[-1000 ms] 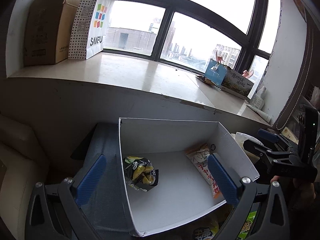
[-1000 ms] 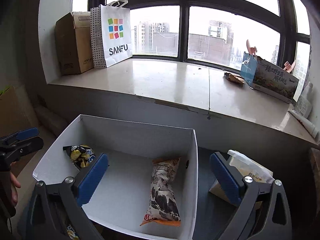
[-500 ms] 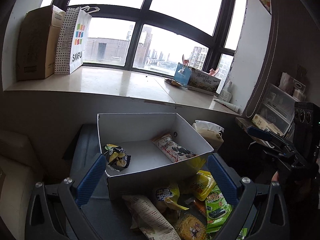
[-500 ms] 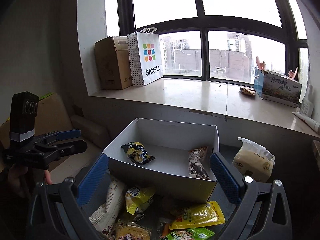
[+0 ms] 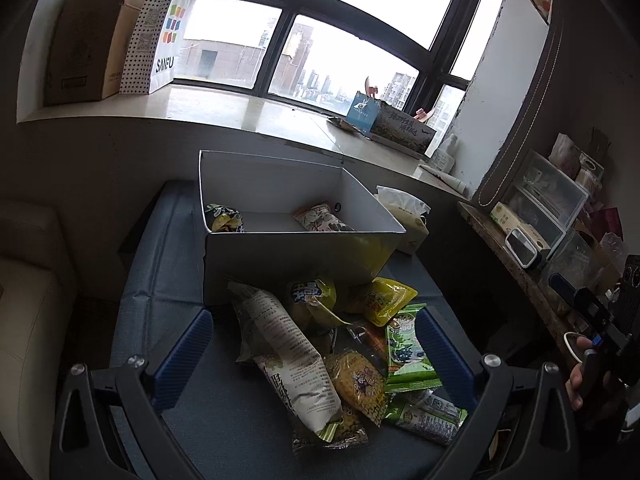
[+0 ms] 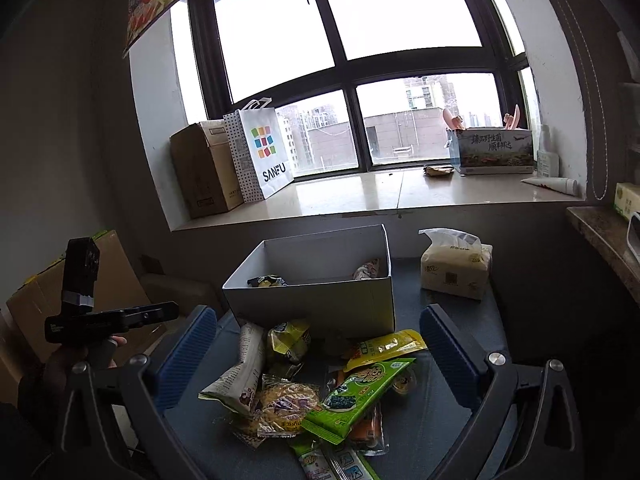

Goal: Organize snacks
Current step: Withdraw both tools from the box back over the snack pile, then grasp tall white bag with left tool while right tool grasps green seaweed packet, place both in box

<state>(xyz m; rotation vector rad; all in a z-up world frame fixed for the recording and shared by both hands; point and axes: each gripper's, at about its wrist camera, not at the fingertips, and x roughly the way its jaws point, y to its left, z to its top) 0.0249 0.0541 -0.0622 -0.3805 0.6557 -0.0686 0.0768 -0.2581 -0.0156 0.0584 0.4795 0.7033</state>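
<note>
A white open box (image 5: pixel 296 258) (image 6: pixel 316 304) stands on a blue-grey padded surface (image 5: pixel 160 280). In it lie a dark yellow snack bag (image 5: pixel 224 220) and a pale patterned packet (image 5: pixel 322 218). In front of the box is a pile of snack packets: a long white one (image 5: pixel 288 356), a green seaweed one (image 5: pixel 406 350) (image 6: pixel 356 396), yellow ones (image 5: pixel 384 298) (image 6: pixel 384 346) and a gold one (image 5: pixel 358 384) (image 6: pixel 286 404). My left gripper (image 5: pixel 314 354) is open and empty above the pile. My right gripper (image 6: pixel 316 354) is open and empty above the pile too.
A tissue pack (image 6: pixel 454 268) sits right of the box. The windowsill holds a cardboard carton (image 6: pixel 204 168), a SANFU paper bag (image 6: pixel 264 156) and a printed box (image 6: pixel 494 150). A cluttered shelf (image 5: pixel 536 236) is to the right. A cushion (image 5: pixel 24 300) lies left.
Both grippers have pulled back and up from the box. The snack pile in front of the box has come into view. Both stay open.
</note>
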